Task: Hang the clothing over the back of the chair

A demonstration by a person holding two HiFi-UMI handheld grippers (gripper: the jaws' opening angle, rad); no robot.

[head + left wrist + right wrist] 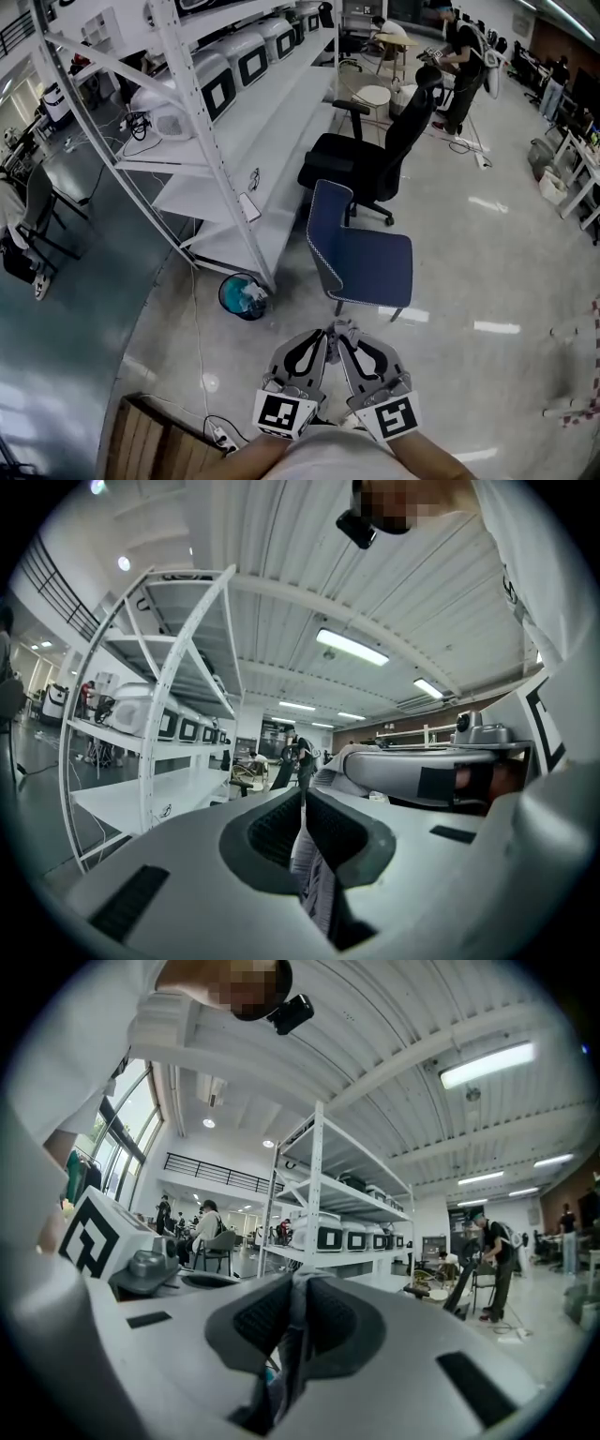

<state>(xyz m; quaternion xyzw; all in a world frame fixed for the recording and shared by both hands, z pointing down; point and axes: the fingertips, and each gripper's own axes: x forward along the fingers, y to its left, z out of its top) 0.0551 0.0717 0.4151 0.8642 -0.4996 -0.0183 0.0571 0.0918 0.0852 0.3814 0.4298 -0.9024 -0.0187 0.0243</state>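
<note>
A blue chair [370,262] stands on the floor just ahead of me, its backrest [326,232] on the left side. My two grippers are held close together, side by side and level, below it in the head view. The left gripper [324,336] is shut on grey clothing [315,878], which runs down between its pads. The right gripper [345,336] is shut on the same clothing [289,1340]. A small bunch of the grey fabric [343,327] shows at the fingertips; the rest hangs hidden beneath the grippers.
A tall white shelving rack [202,141] with boxy machines runs along the left. A black office chair [375,155] stands behind the blue one. A teal bin [244,296] sits at the rack's foot. A wooden panel [150,441] and a power strip [223,437] lie at bottom left. A person [464,56] stands far back.
</note>
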